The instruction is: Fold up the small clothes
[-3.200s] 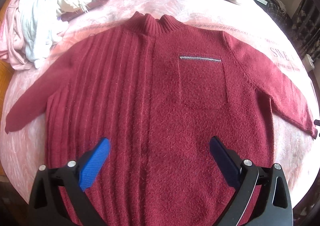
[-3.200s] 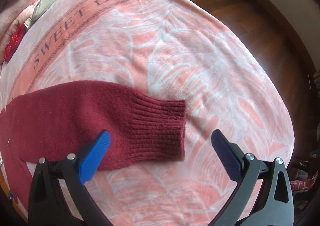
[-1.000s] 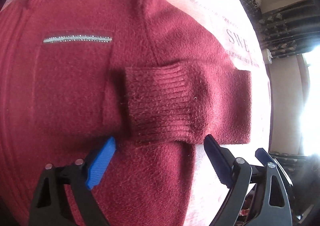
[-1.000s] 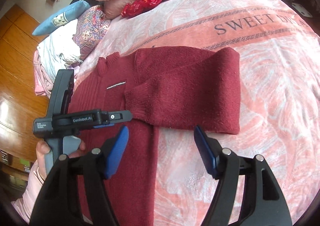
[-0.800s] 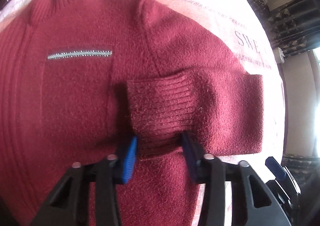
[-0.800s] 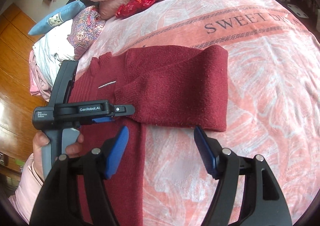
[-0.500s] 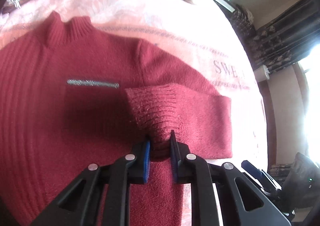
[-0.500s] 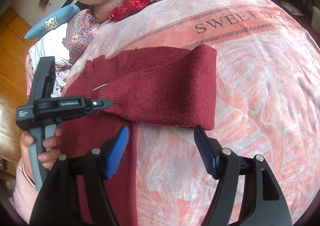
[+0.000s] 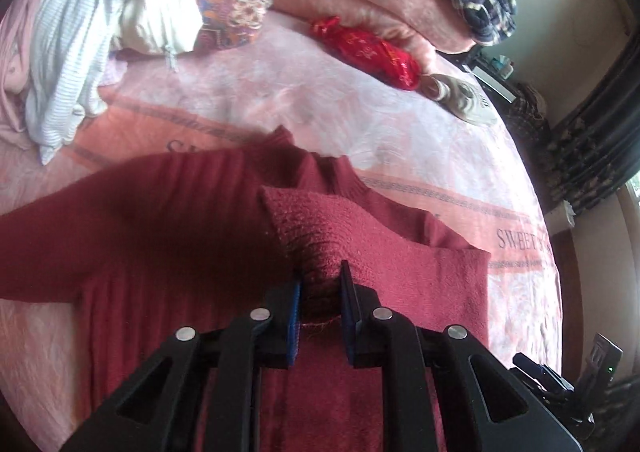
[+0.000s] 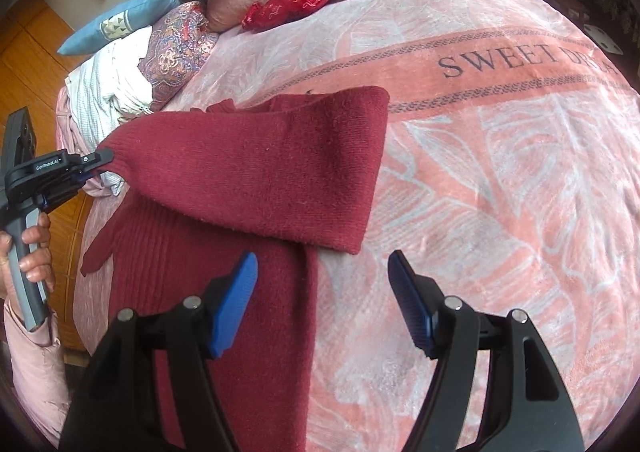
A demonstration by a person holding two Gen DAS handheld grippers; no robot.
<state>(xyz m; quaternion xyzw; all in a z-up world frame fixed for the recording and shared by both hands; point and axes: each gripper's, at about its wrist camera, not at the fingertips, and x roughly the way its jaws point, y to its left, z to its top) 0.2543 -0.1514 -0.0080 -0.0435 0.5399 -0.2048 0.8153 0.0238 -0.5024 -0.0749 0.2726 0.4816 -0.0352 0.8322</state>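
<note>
I am holding the ribbed cuff (image 9: 316, 236) of the maroon sweater (image 10: 248, 175) clamped in my left gripper (image 9: 320, 308), the sleeve lifting across the body. My right gripper (image 10: 320, 300) is hovering with jaws apart, gripping nothing. The sweater is lying on the pink bed blanket (image 10: 500, 171).
</note>
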